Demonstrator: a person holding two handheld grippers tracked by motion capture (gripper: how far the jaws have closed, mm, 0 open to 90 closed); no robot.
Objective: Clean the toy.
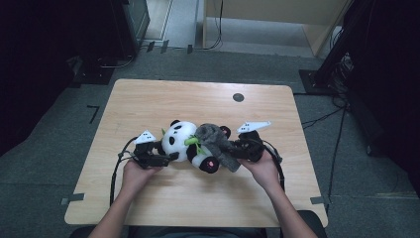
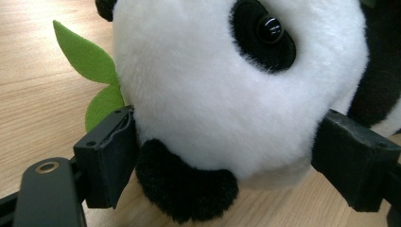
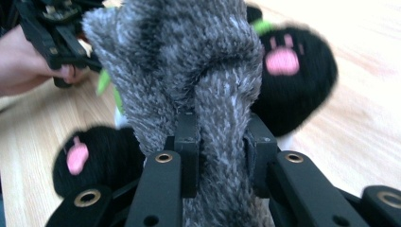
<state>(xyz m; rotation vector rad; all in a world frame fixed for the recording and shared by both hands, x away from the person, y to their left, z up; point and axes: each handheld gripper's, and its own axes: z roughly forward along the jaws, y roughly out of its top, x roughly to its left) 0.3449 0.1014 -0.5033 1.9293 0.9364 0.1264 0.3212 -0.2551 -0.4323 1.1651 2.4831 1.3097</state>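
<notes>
A black-and-white plush panda [image 1: 181,139] lies on its side in the middle of the wooden table [image 1: 148,99], with green felt leaves [image 2: 87,61] at its head. My left gripper [image 1: 170,156] holds the panda's white head [image 2: 213,94]: both pads [image 2: 111,156] press into the fur from either side. A grey fuzzy cloth [image 1: 214,140] is draped over the panda's body. My right gripper [image 1: 234,150] is shut on a bunched fold of that cloth [image 3: 217,94]. The panda's black paws with pink pads [image 3: 283,61] show behind the cloth.
A small dark round hole [image 1: 238,97] sits in the far part of the tabletop. Dark equipment and cables [image 1: 327,116] stand on the floor around the table. The hand with the left gripper [image 3: 42,42] shows at the upper left of the right gripper view.
</notes>
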